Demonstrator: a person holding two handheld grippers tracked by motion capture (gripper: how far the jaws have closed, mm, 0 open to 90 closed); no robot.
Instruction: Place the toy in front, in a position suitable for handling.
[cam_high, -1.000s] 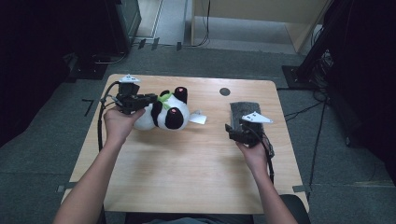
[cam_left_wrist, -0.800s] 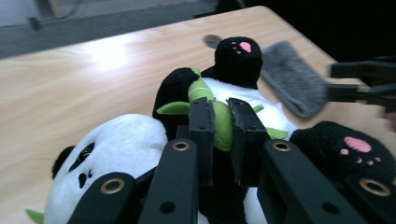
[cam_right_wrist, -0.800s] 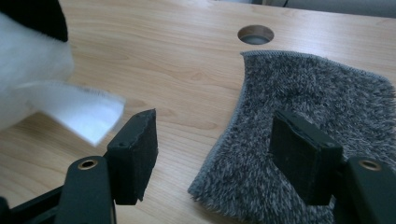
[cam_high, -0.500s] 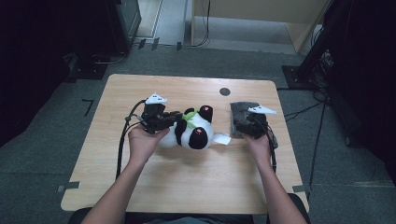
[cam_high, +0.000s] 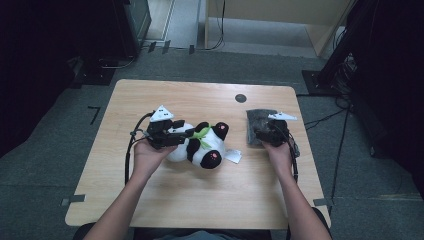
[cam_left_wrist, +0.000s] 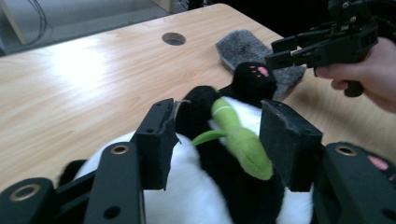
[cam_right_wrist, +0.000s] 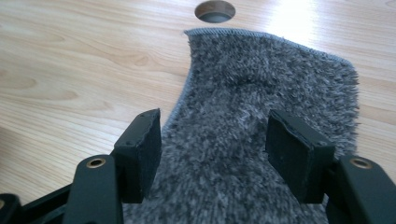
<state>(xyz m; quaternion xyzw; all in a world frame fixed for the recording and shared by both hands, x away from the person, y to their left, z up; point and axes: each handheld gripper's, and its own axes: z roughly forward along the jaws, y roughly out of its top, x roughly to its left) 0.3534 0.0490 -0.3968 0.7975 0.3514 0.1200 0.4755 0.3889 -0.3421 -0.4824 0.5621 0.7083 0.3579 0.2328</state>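
My left claw straddles the panda; my right claw hangs over the grey cloth.

On the counter (cam_high: 150, 210), the left claw (cam_left_wrist: 219, 140) has just been opening, pads clear of the plush panda (cam_high: 200, 147) lying between them, long axis nine to three. At three o'clock the right claw (cam_right_wrist: 224, 144) hangs released above the grey cloth (cam_right_wrist: 261, 88), nearer it; the round hole (cam_high: 240, 98) sits at twelve o'clock. Nothing stands between.
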